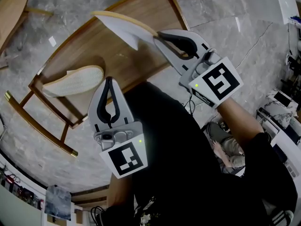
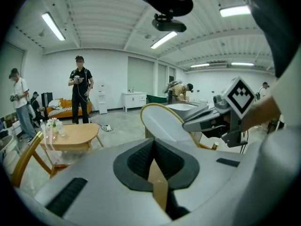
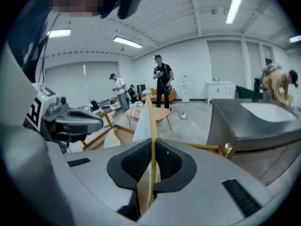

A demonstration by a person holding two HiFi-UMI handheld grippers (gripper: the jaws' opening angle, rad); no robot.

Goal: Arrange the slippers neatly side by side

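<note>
While one slipper [image 1: 75,81] lies sole-up near the left end of the wooden bench [image 1: 89,48], the other one is up in the air further right. The left claw [image 1: 109,80] is pressed together with nothing in it; its own view just shows bare wood through the slit. From the head view its tip sits just right of the lying slipper's end, over the near edge of the bench, can't tell if it's touching. Then the raised slipper [image 1: 124,27] hangs over the middle of the bench, white side showing, tilted, well apart from the first. The right claw [image 1: 157,36] is pinching it by one end, and in that claw's view the slipper stands edge-on between the pads. Grey marble floor [image 1: 225,18] all around.
</note>
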